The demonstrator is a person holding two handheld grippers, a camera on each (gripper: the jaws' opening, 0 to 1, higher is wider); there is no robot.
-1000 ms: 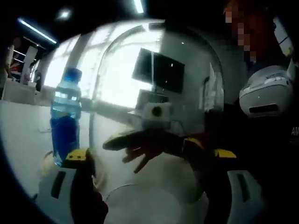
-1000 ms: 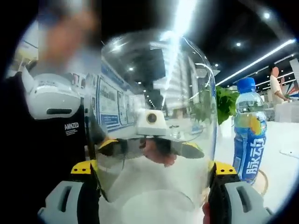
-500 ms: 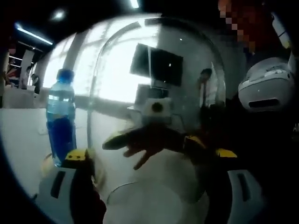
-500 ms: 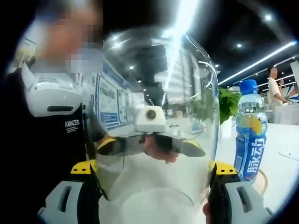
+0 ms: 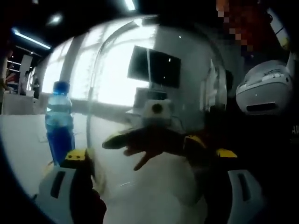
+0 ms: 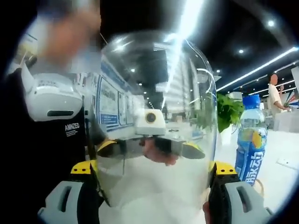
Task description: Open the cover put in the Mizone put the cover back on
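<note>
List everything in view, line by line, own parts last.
cover: one, clear dome, held up between both grippers.
bottle: one, blue with blue cap, upright on the white table, outside the cover.
plant: one, green, behind the bottle.
screen: one, dark, on the far wall.
bystander: one, white top, in the background.
left gripper: grey with yellow tips, a jaw on either side of the cover.
right gripper: grey with yellow tips, likewise.

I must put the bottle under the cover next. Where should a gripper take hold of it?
Grip the bottle around its labelled middle, coming in level from the side: it stands upright on the table, and its round body narrows toward the blue cap, probably a poorer hold.
</note>
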